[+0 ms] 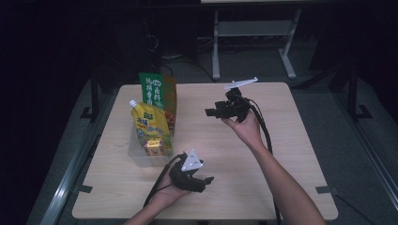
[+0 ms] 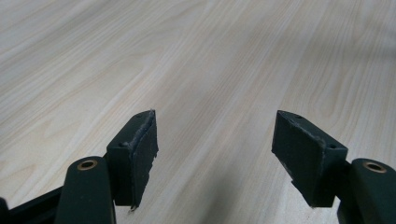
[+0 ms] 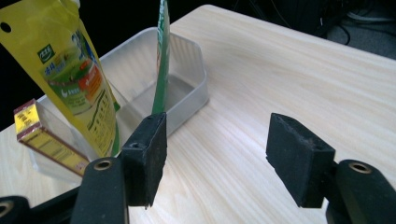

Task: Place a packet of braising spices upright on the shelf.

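Hovering released and empty, right claw [image 1: 212, 112] faces the clear bin [image 3: 198, 70] at worktop [image 1: 263, 154] left; packed yellow pouch [image 1: 151, 123] and green packet [image 1: 157, 91] stand upright; a careless reach could tip them; left claw [image 1: 206, 180] released, idle.

I see a pale wood-grain table [image 1: 244, 154] taking up the middle of the high view, its corners rounded, with small dark brackets at its left and right edges low in the frame. Directly on it, left of centre, sits a clear plastic tub [image 1: 137, 157]. In the right gripper view that tub [image 3: 187, 79] lies in the upper left, near the table's edge, its walls see-through and its corners cut off. From the left gripper view I get bare wood [image 2: 196, 70] running across the whole frame, grain slanting from lower left to upper right.
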{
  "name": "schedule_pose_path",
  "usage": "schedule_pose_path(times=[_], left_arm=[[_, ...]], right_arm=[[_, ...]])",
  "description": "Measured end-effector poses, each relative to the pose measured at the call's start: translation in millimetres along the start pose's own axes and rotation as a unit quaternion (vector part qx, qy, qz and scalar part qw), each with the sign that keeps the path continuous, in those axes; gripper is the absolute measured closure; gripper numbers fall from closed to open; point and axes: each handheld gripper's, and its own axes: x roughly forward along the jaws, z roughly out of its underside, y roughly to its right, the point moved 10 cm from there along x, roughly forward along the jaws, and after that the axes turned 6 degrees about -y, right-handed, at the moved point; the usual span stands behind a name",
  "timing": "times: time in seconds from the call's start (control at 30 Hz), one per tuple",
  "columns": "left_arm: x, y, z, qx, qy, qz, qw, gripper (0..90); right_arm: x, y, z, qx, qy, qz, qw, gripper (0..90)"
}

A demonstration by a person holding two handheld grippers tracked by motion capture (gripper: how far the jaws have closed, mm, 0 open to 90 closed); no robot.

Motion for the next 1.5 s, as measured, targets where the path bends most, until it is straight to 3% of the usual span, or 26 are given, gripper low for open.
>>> schedule_pose_path(times=[0.5, 1.0, 1.5], left_arm=[[-1.3, -1.4, -0.7, -0.005, 0.006, -0.001, 1.0000, 29.3], [-1.5, -3.0, 1.2, -0.004, 0.003, -0.002, 1.0000, 28.9], [-1.7, -4.0, 2.3, -0.008, 0.005, -0.001, 1.0000, 28.9]], right_arm=[[-19.9, 11.0, 27.9, 0.014, -0.008, 0.005, 0.9999, 36.3], [-45.3, 19.5, 68.1, 0.038, -0.017, 0.013, 0.9991, 34.0], [-56.4, 24.9, 106.4, 0.051, -0.027, 0.020, 0.9982, 33.6]])
